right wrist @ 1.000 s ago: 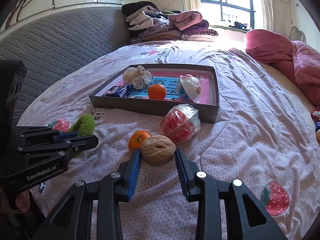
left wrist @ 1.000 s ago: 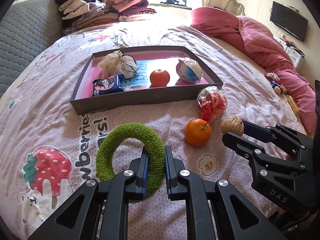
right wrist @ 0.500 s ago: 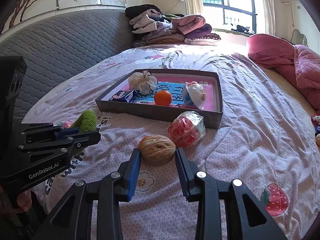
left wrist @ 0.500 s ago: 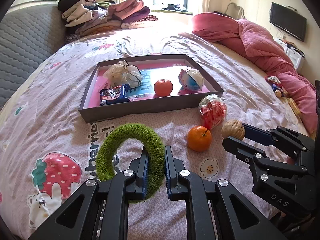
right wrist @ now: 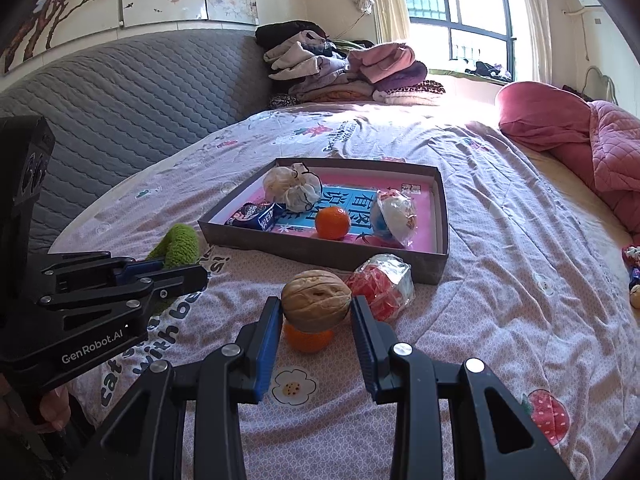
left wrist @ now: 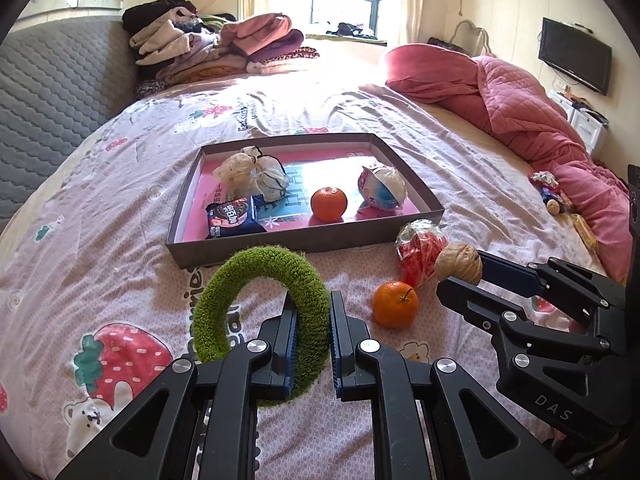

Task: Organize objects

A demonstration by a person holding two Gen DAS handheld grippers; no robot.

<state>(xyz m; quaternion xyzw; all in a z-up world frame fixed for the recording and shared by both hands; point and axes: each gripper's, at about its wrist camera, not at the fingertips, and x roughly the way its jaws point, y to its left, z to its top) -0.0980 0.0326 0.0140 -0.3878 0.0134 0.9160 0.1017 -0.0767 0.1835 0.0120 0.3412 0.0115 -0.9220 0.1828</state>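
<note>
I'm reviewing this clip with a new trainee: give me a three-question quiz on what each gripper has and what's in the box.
1. True or false: the left gripper is shut on the green ring.
2. What does the right gripper hold?
A. the walnut
B. the loose orange
C. the red packet
3. Fill in: the fruit inside the tray is an ____.

Key: 1 true; 2 A; 3 orange.

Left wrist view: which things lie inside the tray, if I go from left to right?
In the tray: snack packet → tied plastic bag → orange → white and blue ball.
</note>
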